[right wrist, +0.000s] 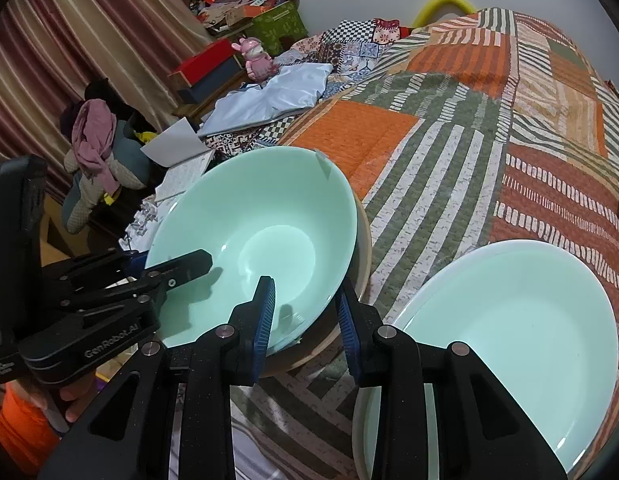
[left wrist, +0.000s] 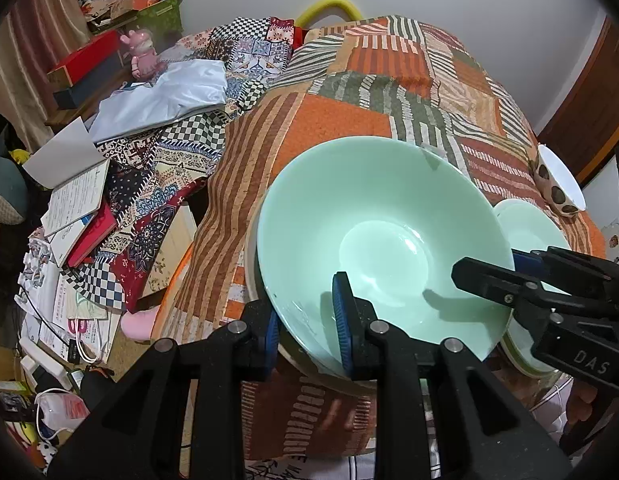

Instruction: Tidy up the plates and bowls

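On quilt | both fingers clamp green bowl (left wrist: 373, 240) rim | spotted bowl (left wrist: 557, 184) left-view only

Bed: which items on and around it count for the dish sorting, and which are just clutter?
Job: large green bowl, held by left gripper and right gripper; green plates; spotted bowl.

Clutter: books, pink toy, silver bag.

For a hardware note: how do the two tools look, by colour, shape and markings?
Both tools are matte black with angular cut-out arms, round silver pins and ribbed blue pads on the fingers. The left tool bears "GenRobot.AI" in the right wrist view; the right tool bears "DAS" in the left wrist view. No cables show.
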`<state>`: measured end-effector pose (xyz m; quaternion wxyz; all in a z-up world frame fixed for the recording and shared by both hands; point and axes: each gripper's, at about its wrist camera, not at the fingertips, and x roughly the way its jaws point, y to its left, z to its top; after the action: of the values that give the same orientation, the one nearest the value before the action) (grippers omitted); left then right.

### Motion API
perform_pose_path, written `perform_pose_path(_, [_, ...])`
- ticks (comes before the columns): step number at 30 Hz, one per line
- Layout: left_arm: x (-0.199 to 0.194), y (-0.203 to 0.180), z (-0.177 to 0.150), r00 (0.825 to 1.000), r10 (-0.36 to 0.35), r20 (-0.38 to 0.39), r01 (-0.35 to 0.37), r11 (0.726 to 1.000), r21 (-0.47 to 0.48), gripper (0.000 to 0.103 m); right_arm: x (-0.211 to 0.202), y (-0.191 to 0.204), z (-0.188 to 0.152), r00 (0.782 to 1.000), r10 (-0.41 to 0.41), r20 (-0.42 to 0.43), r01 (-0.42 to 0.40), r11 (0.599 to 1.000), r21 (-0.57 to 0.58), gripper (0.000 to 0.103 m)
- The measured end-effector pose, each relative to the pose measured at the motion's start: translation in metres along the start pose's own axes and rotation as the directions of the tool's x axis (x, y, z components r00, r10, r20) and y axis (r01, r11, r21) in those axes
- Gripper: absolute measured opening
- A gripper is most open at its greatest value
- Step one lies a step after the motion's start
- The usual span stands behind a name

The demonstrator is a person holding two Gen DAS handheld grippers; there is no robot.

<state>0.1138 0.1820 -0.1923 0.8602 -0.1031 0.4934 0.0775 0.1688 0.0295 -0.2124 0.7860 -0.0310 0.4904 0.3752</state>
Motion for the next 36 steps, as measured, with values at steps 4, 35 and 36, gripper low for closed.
perform_pose_path(4, [0.001, -0.002, 0.000, 1.000, 0.016, 0.005, -0.016, 1.000, 0.013, 0.024, -0.002, -0.001, 0.000, 1.000, 0.005, 0.001, -0.005, 1.000, -0.003, 0.029])
perform_pose_path(35, [-0.064, -0.069, 0.037, 0.983, 0.001, 0.186, -0.027, 0.990, 0.137, 0.061, -0.092, -0.062, -0.002, 0.969, -0.129, 0.212, 0.127, 0.992, 0.021, 0.051])
perform_pose_path(36, [-0.065, -0.076, 0.039, 0.981, -0.009, 0.192, -0.019, 0.989, 0.145, 0.062, -0.098, -0.068, -0.003, 0.965, -0.139, 0.221, 0.136, 0.990, 0.029, 0.051])
